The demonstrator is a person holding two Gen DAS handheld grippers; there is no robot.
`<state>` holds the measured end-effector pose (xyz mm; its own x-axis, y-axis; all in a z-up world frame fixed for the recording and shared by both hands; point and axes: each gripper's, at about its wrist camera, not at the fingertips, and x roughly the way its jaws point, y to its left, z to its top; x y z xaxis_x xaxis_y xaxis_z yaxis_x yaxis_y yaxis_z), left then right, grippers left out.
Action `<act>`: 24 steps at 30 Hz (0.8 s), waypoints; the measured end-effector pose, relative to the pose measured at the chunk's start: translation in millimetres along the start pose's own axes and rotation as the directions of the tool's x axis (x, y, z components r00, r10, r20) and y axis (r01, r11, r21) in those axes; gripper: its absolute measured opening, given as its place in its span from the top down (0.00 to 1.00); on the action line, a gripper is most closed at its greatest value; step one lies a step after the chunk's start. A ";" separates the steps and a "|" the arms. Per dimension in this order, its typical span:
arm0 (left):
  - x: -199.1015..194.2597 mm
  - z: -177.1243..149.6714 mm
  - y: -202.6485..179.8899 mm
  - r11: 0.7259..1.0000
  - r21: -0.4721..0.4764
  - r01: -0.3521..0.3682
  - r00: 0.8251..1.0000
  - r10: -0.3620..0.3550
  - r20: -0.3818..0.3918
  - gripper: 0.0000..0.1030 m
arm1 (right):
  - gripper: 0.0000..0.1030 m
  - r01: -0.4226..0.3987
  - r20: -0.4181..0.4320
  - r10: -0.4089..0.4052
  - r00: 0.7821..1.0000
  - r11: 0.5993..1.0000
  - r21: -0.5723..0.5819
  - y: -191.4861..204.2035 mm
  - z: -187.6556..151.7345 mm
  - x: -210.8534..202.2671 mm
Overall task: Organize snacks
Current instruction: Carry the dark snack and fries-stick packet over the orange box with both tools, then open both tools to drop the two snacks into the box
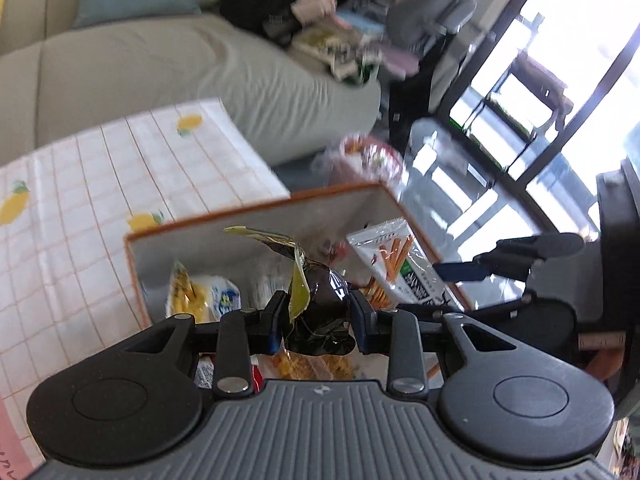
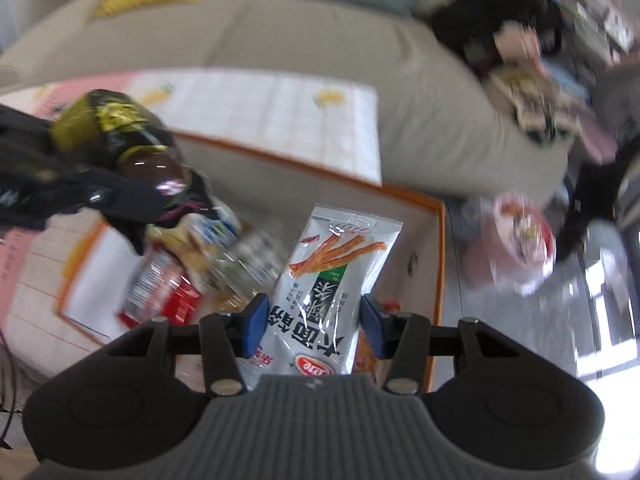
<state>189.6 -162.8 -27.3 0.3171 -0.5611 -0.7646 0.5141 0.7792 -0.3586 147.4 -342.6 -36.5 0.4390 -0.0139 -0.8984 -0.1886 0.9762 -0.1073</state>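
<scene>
**Operator:** I have a packet in each hand. My left tongs (image 1: 318, 312) are clamped on a dark crumpled packet with a yellow-green flap (image 1: 316, 300), and my right tongs (image 2: 316, 322) are pinching the white packet printed with orange sticks (image 2: 328, 280) near its lower end. Both packets hang over the orange-rimmed box (image 1: 256, 210), which sits on the lemon-print cloth (image 1: 80, 184) covering the desk.

**Spotter:** What is already inside?

**Operator:** A yellow-and-blue bag (image 1: 204, 296) on the left, a red packet (image 2: 160, 292) beneath it, and some others too blurred to name. The wrist views are smeared, so I judge both hands are travelling fast.

**Spotter:** Then slow down before you let go. Where do you want each one?

**Operator:** I think the white packet belongs against the box's right wall, standing on its edge, since there is room there. The dark one can go in the middle gap.

**Spotter:** Mind the two tongs; they look near each other.

**Operator:** Yes, in the left view the right tongs sit just beside mine. I would lower one hand at a time, the right first, and loosen only once the packet's bottom rests on something. The dark packet is crushed and light, so it may cling to a pad.
</scene>
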 end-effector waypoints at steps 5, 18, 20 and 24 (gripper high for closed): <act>35.7 -8.8 7.5 1.000 -0.004 -0.006 0.995 0.006 -0.104 0.64 | 0.53 -0.077 -0.090 0.077 0.993 0.997 -0.003 -1.3 -2.9 29.7; 77.7 -33.7 17.7 0.997 0.020 -0.081 0.940 0.083 -0.332 0.64 | 0.53 -0.119 -0.239 0.112 0.965 0.993 -0.017 9.2 -5.7 72.2; 79.4 -33.7 16.3 0.994 0.037 -0.100 0.930 0.106 -0.352 0.64 | 0.53 -0.122 -0.248 0.115 0.962 0.993 -0.011 9.4 -4.4 74.7; 80.5 -31.8 12.1 0.992 0.044 -0.119 0.919 0.127 -0.374 0.64 | 0.53 -0.102 -0.280 0.091 0.956 0.994 -0.028 12.9 -3.6 82.0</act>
<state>196.1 -189.6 -110.2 0.0584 -0.3116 -0.9484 0.5075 0.8274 -0.2406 177.8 -332.0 -113.1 0.1565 0.0145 -0.9876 -0.2568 0.9661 -0.0265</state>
